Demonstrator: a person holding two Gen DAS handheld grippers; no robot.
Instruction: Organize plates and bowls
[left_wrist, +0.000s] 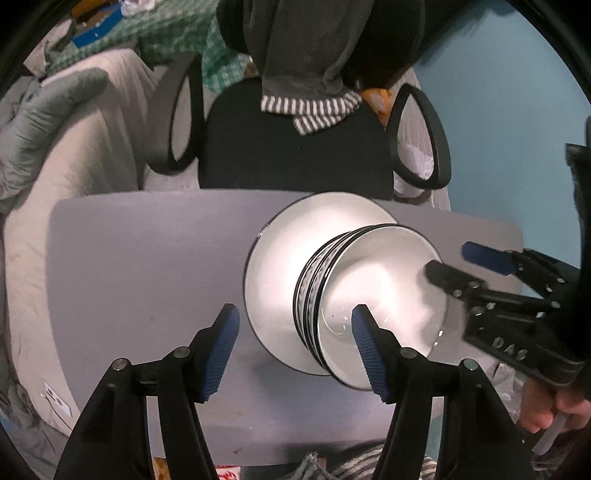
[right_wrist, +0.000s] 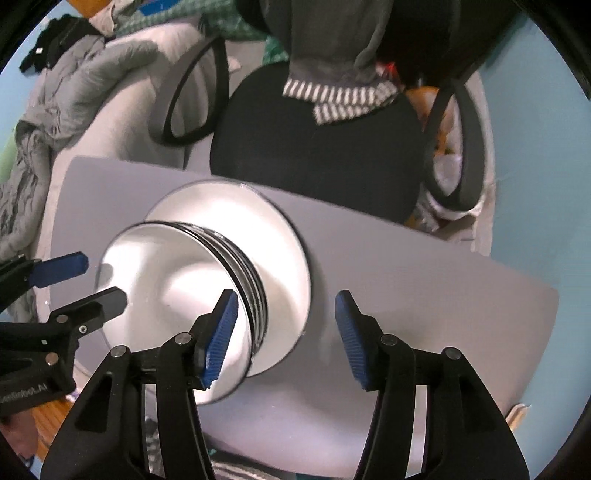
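Observation:
A stack of white bowls (left_wrist: 373, 284) with black rims stands on a white plate (left_wrist: 277, 251) on the grey table (left_wrist: 147, 258). My left gripper (left_wrist: 295, 332) hovers open above the stack's left side; its right finger overlaps the top bowl's rim and neither pad presses on it. In the right wrist view the bowls (right_wrist: 166, 280) and the plate (right_wrist: 284, 236) lie left of centre. Over their right side my right gripper (right_wrist: 286, 321) is open, holding nothing. Each gripper shows in the other's view: the right gripper (left_wrist: 458, 264) and the left gripper (right_wrist: 92, 284).
A black office chair (left_wrist: 295, 155) draped with grey and striped clothes stands just behind the table's far edge. Grey bedding (left_wrist: 44, 122) is heaped at the left. A person's hand (left_wrist: 546, 410) holds the right gripper's handle. Bare grey tabletop (right_wrist: 424, 295) lies right of the plate.

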